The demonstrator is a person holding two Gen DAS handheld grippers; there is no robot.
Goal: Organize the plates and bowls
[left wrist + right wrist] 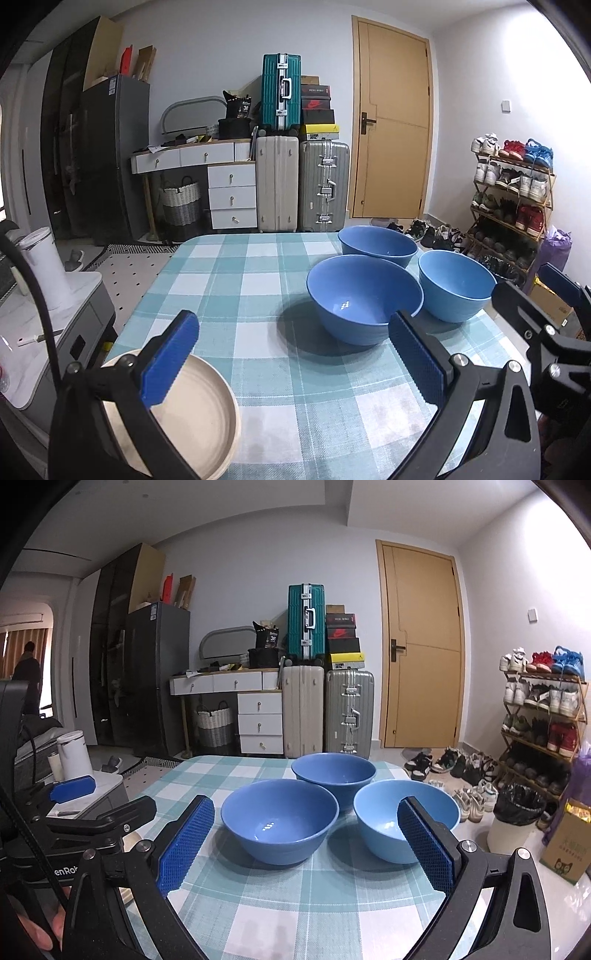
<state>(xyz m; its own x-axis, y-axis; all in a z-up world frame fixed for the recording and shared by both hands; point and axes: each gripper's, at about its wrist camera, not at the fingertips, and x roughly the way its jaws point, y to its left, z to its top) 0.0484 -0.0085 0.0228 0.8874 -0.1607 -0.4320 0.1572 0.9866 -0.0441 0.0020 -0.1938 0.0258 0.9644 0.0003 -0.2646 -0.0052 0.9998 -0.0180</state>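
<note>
Three blue bowls stand upright in a tight cluster on the checked cloth of the counter (258, 280), toward its far right part. In the left wrist view the nearest bowl (364, 297) sits at centre frame, a second bowl (376, 243) lies just behind it, and a lighter blue bowl (456, 282) stands just beside it on the right; whether their rims touch cannot be told. A beige plate (199, 413) lies flat at the lower left of that frame, on the near left corner of the counter.

The left tool (291, 363) hangs above the counter with its jaws spread wide and nothing between them; its left finger crosses in front of the plate, its right finger in front of the nearest bowl's rim.

In the right wrist view the right tool (306, 849) is likewise wide open and empty, low over the cloth, with the nearest bowl (279, 818) framed between its fingers and the lighter bowl (380, 814) partly behind the right finger. The far bowl (332, 771) shows above them.

Suitcases (303, 184), a wooden door (393, 118) and a shoe rack (511, 192) fill the background.
</note>
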